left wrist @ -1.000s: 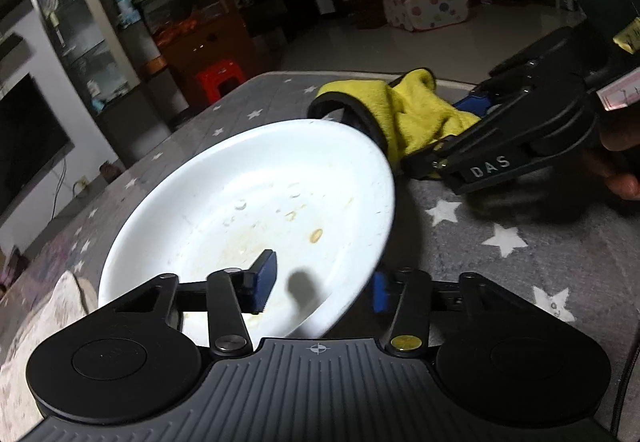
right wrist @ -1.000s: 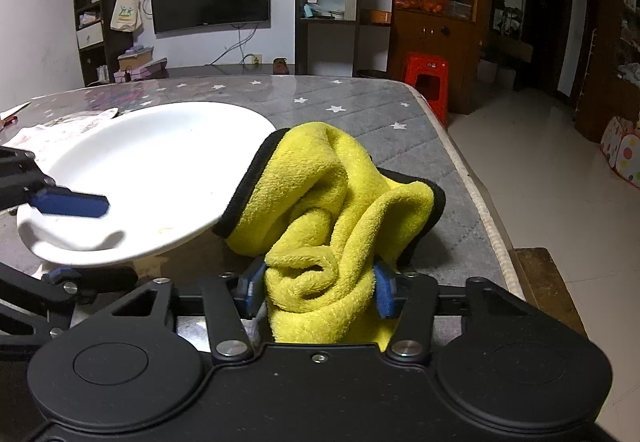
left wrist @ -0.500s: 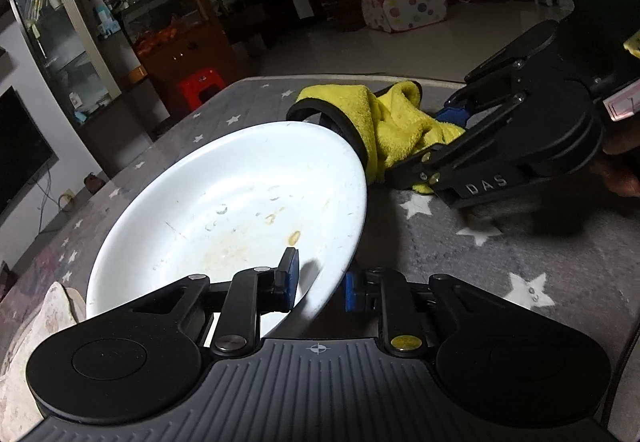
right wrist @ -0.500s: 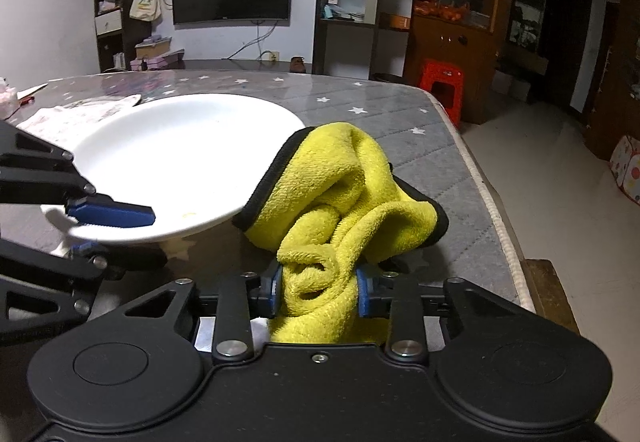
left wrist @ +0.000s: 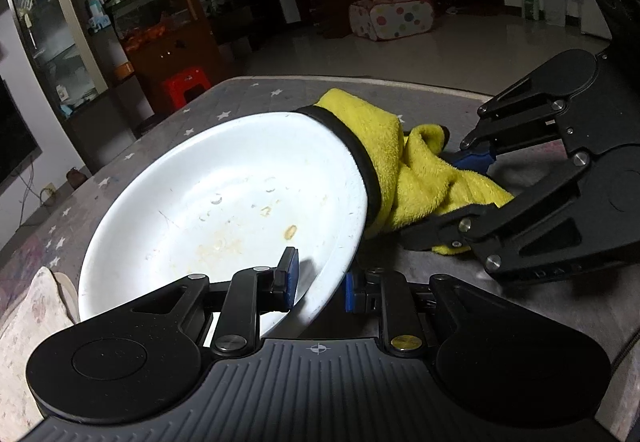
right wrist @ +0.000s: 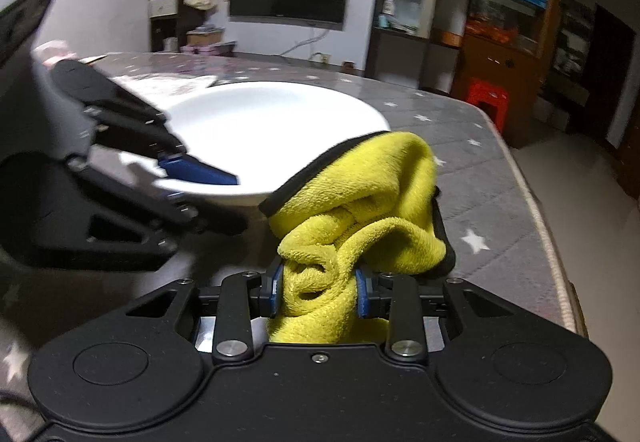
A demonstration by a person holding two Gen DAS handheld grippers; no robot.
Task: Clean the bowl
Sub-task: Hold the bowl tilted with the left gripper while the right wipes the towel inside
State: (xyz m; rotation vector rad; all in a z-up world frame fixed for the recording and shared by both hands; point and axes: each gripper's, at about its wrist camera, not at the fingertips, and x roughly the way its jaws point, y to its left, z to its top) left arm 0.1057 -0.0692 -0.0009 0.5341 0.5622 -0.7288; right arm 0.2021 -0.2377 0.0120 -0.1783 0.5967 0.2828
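Note:
A white shallow bowl [left wrist: 224, 210] with brownish food stains is tilted up on the grey star-patterned table; it also shows in the right wrist view [right wrist: 272, 134]. My left gripper [left wrist: 320, 284] is shut on the bowl's near rim, one pad inside and one outside. A yellow cloth with a black edge [left wrist: 416, 170] lies against the bowl's right rim. My right gripper [right wrist: 320, 292] is shut on this yellow cloth [right wrist: 360, 218], just right of the bowl. The right gripper also shows in the left wrist view [left wrist: 472, 182].
The grey table [left wrist: 480, 306] has a rounded far edge [right wrist: 536, 202] on the right. A pale patterned cloth [left wrist: 28, 314] lies at the bowl's left. A red stool [right wrist: 486, 98], cabinets and a TV stand beyond the table.
My left gripper closed on the bowl's rim and the bowl tilted up. My right gripper closed tighter on the cloth and lifted it toward the bowl's rim.

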